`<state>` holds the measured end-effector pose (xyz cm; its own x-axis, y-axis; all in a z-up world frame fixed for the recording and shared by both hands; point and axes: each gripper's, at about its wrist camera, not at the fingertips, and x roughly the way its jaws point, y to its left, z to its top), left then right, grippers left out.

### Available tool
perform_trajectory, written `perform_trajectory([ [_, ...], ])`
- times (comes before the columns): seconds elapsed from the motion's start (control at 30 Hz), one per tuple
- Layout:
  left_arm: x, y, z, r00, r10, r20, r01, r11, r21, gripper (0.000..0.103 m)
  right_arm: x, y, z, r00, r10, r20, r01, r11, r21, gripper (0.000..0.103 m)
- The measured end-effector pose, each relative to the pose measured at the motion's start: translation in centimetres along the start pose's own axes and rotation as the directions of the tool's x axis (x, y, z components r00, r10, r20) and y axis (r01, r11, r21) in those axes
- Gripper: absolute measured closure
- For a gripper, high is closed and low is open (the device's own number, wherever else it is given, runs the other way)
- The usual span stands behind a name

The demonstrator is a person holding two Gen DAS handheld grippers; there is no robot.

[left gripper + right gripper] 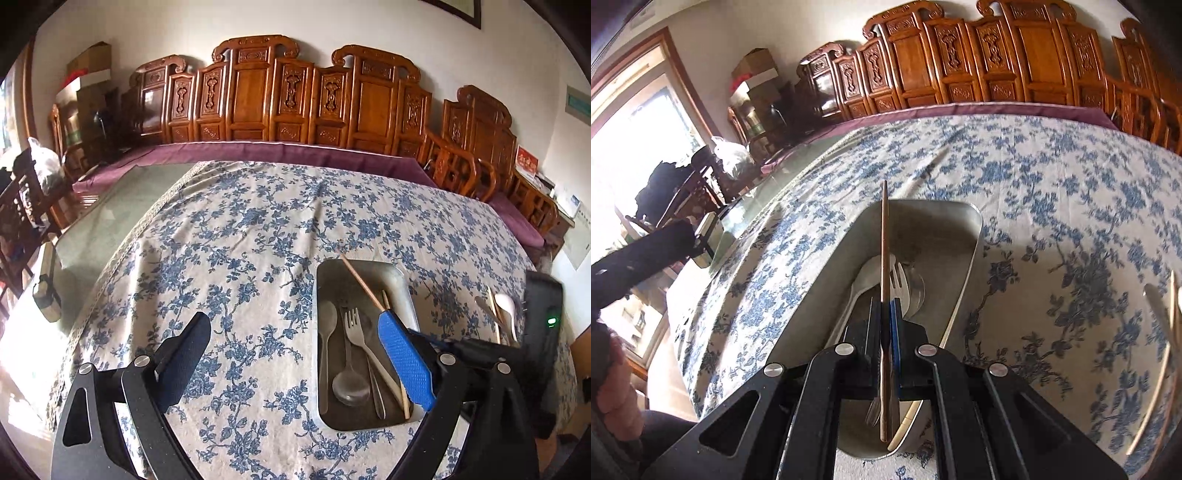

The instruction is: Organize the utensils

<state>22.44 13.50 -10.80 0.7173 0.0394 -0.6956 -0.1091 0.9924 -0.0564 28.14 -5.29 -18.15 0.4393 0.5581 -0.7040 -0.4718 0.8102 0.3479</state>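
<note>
R gripper [885, 314] over metal tray [827, 258], pinching chopstick [884, 240].
L gripper [291, 343] jaws wide, nothing between; spoon [327, 314], fork [352, 325] in tray.

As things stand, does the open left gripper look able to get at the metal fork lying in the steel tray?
Probably not cleanly: the right gripper, shut on a brown wooden chopstick, hangs right over the metal fork in the steel tray, while the left gripper stands open beside it.
</note>
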Motion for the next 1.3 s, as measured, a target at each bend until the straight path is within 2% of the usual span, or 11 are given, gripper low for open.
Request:
perform_trajectory([
  [0.3,0.1,-0.3,-0.1,1.000,0.002,-0.007,-0.002,1.000,0.006,0.015,1.8,0.3,-1.4,0.999,0.017,-0.042,-0.015,0.999,0.037,0.096],
  [0.37,0.1,-0.4,-0.1,1.000,0.003,-0.007,-0.003,1.000,0.008,0.015,1.8,0.6,-1.5,0.999,0.021,-0.042,-0.020,0.999,0.027,0.094],
  [0.67,0.3,-0.8,-0.3,1.000,-0.001,-0.008,0.001,1.000,0.012,0.015,-0.6,0.7,-2.0,1.000,0.019,-0.009,-0.019,0.999,-0.038,0.094],
  [0.93,0.6,-3.3,-0.7,0.999,-0.027,-0.018,0.028,0.998,0.048,0.015,-6.7,-3.1,-2.6,0.996,-0.073,0.047,0.077,0.992,-0.103,0.094],
  [1.13,1.1,-6.4,-1.4,0.996,-0.075,-0.041,0.078,0.993,0.085,0.015,-11.6,-7.9,-3.1,0.978,-0.188,0.085,0.198,0.972,-0.130,0.094],
  [1.23,1.3,-8.5,-1.8,0.994,-0.096,-0.046,0.101,0.988,0.116,0.015,-13.3,-10.7,-3.6,0.964,-0.247,0.098,0.258,0.958,-0.125,0.080],
  [1.3,1.4,-9.7,-2.2,0.993,-0.111,-0.050,0.117,0.984,0.133,0.015,-14.1,-12.8,-3.9,0.952,-0.289,0.099,0.299,0.948,-0.108,0.080],
])
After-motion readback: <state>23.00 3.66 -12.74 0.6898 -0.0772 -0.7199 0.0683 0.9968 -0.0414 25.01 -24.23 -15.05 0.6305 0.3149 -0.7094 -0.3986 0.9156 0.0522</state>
